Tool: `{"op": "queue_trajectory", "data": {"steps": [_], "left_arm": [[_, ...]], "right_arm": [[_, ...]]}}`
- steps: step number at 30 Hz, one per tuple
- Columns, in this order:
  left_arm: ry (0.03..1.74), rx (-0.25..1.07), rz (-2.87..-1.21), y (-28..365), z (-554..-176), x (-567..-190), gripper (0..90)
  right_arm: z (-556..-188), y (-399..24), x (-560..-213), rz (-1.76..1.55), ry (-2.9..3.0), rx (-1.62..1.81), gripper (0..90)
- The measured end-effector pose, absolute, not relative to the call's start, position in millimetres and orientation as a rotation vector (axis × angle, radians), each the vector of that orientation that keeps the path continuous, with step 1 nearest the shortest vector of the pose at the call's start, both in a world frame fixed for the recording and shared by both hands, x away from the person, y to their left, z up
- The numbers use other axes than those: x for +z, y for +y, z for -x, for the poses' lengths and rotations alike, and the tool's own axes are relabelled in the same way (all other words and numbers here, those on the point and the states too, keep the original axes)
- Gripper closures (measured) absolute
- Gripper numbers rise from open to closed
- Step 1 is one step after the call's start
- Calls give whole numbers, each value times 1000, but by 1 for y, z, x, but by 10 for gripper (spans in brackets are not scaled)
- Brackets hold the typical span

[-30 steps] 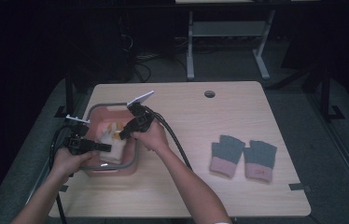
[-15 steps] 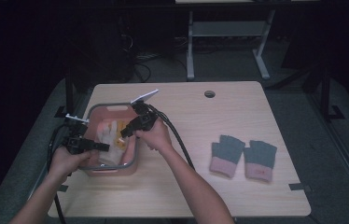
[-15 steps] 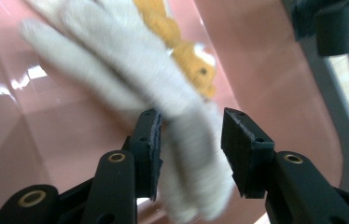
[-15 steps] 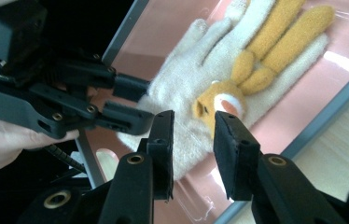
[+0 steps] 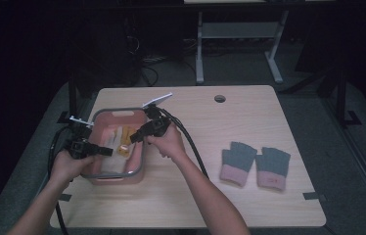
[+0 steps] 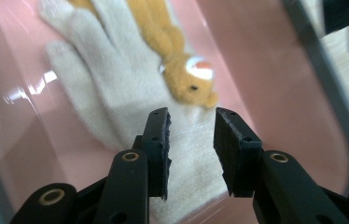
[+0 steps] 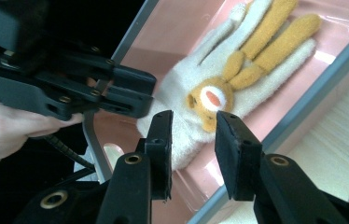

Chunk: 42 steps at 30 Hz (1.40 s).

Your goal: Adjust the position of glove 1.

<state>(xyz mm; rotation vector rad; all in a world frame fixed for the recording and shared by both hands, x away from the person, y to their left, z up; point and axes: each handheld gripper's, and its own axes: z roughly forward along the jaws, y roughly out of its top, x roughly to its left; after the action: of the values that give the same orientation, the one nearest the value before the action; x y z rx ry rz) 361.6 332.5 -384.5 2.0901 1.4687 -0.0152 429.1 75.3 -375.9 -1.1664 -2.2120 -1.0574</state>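
Observation:
A cream glove (image 6: pixel 112 88) with an orange animal figure (image 6: pixel 182 79) lies flat in a pink basin (image 5: pixel 117 111) at the table's left. My left gripper (image 6: pixel 191 140) hovers over the glove's cuff end. Its jaws have just been closing a little, but a gap remains and they pinch nothing. My right gripper (image 7: pixel 193 140) reaches in from the basin's right side, open above the glove (image 7: pixel 200 70) near the figure. In the high view the left gripper (image 5: pixel 106 151) and right gripper (image 5: pixel 133 138) face each other over the glove (image 5: pixel 122 139). The left gripper (image 7: pixel 130 93) is close by in the right gripper view.
The basin's grey rim (image 7: pixel 312 88) runs just right of my right gripper's jaws. Two grey gloves with pink cuffs (image 5: pixel 238 161) (image 5: pixel 271 166) lie side by side on the wooden table's right. A round hole (image 5: pixel 219 98) sits near the far edge. Cables trail from both grippers.
Both hands stay over the basin with hardly any shift. The glove lies where it was.

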Motion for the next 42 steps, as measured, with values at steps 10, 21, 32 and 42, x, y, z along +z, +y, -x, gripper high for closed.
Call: {"op": "queue_trajectory", "data": {"steps": [10,21,32,42], "left_arm": [[1500,-20,-2158,325,-364,-397,664],[1464,0,-2072,327,-363,-380,631],[1400,-12,-2032,312,-362,-367,579],[1342,-2,-2010,294,-361,-352,556]], "right_arm": [[-427,63,-375,1174,-2210,-1073,658],[-426,49,-369,1164,-2200,-1102,625],[-425,25,-365,1175,-2192,-1139,594],[-423,2,-361,1196,-2191,-1157,576]]}}
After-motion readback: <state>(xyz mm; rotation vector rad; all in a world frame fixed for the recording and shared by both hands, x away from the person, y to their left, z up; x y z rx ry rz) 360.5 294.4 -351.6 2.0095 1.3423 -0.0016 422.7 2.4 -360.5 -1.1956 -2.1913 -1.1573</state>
